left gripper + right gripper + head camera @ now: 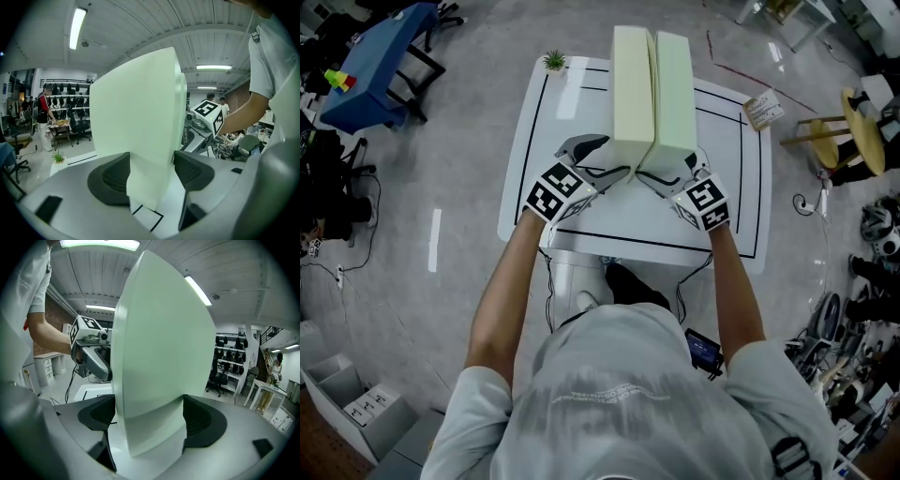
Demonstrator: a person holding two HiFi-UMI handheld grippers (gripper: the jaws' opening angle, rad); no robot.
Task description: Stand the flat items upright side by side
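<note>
Two pale green foam slabs stand upright, side by side and touching, on the white table [581,234]. My left gripper [614,161] is shut on the near lower edge of the left slab [633,94]. In the left gripper view both pads press that slab [136,117] at the gripper [151,174]. My right gripper [675,167] sits at the near edge of the right slab [675,94]. In the right gripper view its jaws [149,417] stand at their widest with the slab [159,343] between them, filling the gap but not squeezed. The slabs' far ends are hidden.
A black tape rectangle [750,169] frames the tabletop. A small potted plant [554,61] stands at its far left corner and a paper tag [763,110] lies off the far right corner. A blue table [375,56] stands far left, wooden stools [861,131] to the right.
</note>
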